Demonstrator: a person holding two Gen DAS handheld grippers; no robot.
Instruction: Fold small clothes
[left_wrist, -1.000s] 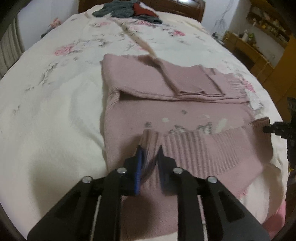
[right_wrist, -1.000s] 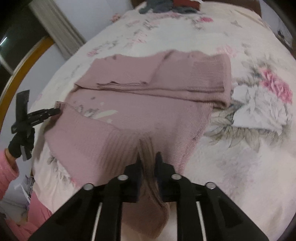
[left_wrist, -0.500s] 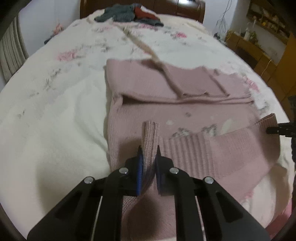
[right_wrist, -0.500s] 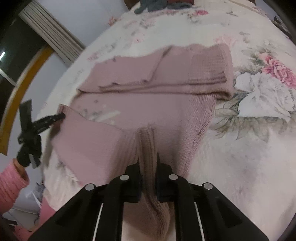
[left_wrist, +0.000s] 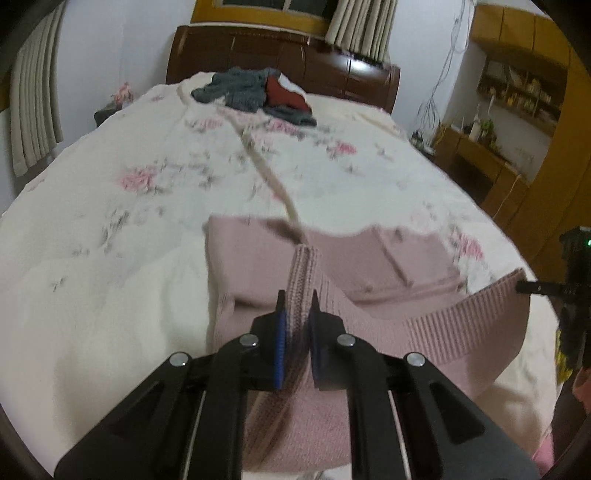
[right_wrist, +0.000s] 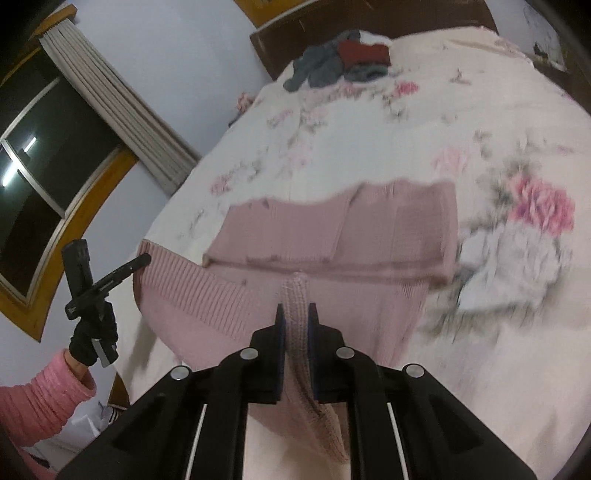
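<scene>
Left gripper (left_wrist: 297, 306): the jaws are narrow and pinch a fold of the ribbed hem of the pink sweater (left_wrist: 369, 266); the fold stands up between the two fingers.
Right gripper (right_wrist: 295, 317): it is also nearly closed, holding the other end of the same ribbed hem (right_wrist: 192, 291).
Pink sweater: it lies on the bed (left_wrist: 110, 258) near the foot edge, with the sleeves folded across the upper part. The hem is lifted above the body of the sweater and stretched between the two grippers.
Bed: it has a cream cover with pink flowers.
Pile of clothes (left_wrist: 255, 94): grey and red pieces lie at the head edge, before the dark headboard (left_wrist: 280, 59), well apart from the sweater.
Person: a pink sleeve (right_wrist: 40, 402) and a black-gloved hand (right_wrist: 92, 336) hold the left gripper.
</scene>
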